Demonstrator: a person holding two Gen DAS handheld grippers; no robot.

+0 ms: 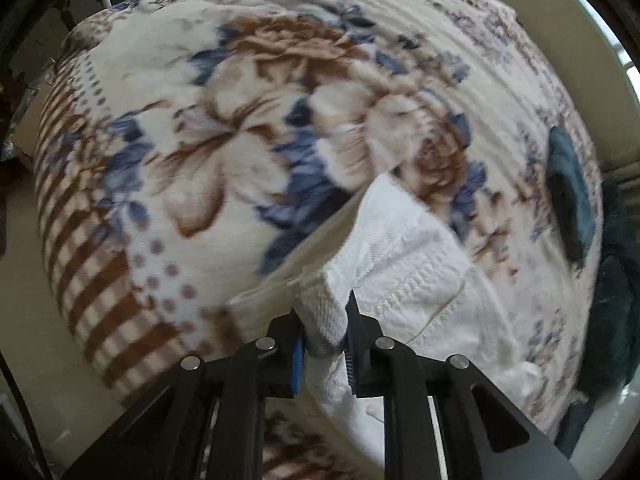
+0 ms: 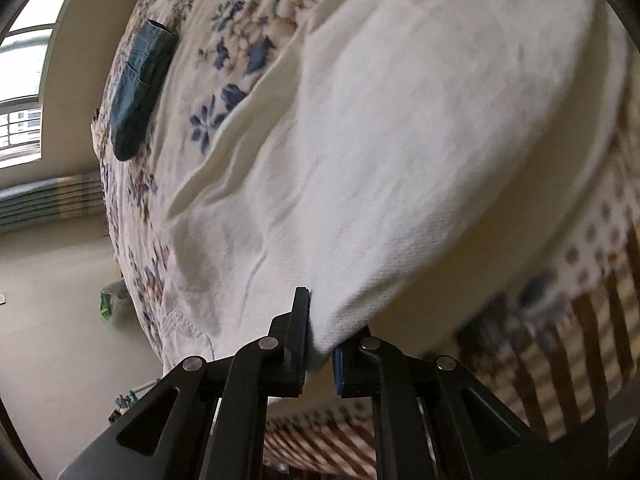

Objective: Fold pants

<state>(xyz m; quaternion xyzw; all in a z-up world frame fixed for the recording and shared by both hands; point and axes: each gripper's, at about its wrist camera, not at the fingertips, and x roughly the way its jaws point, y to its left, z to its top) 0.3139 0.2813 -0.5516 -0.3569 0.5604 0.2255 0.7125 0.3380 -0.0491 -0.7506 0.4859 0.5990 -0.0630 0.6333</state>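
Bed point(image 1: 280, 120) spread with a plush floral blanket point(image 1: 248, 92): cream ground, brown and blue flowers, brown stripes and dots along one border. Folded teal-blue garment point(image 2: 138, 80) lying near the far edge. Cream walls point(image 2: 80, 40) and pale floor point(image 2: 52, 280) around. Window point(image 2: 24, 60) at upper left of the right view, daylight coming through, railing outside. Below it, a ribbed band, possibly a radiator point(image 2: 48, 200). Green-tinted bag point(image 2: 114, 300) on the floor beside the bed.
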